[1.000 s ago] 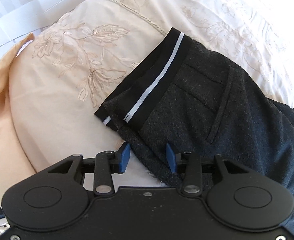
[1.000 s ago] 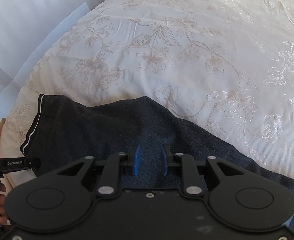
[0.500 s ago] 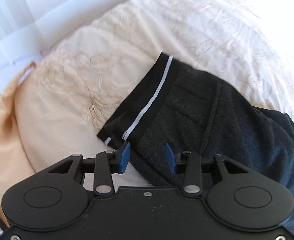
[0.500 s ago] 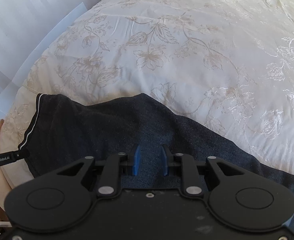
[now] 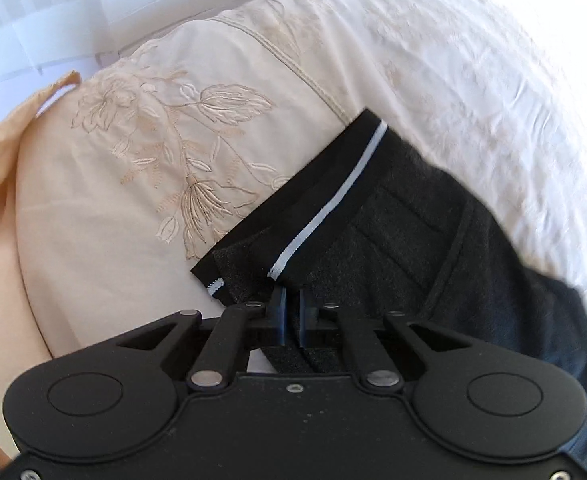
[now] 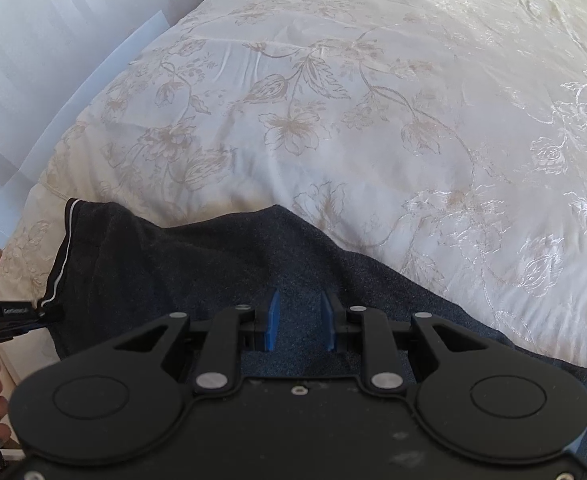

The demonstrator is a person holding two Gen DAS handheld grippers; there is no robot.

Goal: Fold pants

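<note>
Jaws of left gripper clamped on pants waistband; right gripper jaws apart over pants

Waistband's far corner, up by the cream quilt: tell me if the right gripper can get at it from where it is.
Probably yes: the right gripper hovers over the pants, nothing lies between it and the waistband. The left gripper pinches only the near corner.

The left gripper is pinching the near waistband corner of the dark pants lying on the embroidered bed.
</note>
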